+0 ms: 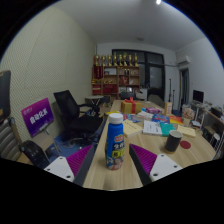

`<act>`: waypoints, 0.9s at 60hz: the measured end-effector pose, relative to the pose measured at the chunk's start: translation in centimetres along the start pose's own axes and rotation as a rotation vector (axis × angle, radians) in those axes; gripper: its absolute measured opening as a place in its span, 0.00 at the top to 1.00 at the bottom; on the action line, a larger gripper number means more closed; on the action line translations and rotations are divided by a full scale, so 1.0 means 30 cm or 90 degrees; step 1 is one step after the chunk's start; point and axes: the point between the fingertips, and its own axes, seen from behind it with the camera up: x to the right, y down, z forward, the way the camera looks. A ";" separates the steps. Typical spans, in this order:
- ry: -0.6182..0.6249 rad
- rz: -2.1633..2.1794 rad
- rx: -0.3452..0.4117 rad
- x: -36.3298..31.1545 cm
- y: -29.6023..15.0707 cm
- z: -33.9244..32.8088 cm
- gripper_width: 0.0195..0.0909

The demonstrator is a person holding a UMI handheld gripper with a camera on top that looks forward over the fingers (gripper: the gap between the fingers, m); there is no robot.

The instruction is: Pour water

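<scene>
The bottle (115,140) stands upright on the wooden surface (125,172), between the fingers of the hand-held gripper (113,163), which are spread apart with a gap on each side. A dark cup (173,142) sits well off to the right, beyond the fingers. The bottle is tall and narrow: closing off-centre could tip it, and a loose grip could let it slip when tilted, spilling water over the clutter (160,124) behind.
</scene>
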 end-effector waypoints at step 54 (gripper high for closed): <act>-0.138 0.131 0.042 0.058 -0.233 0.508 0.59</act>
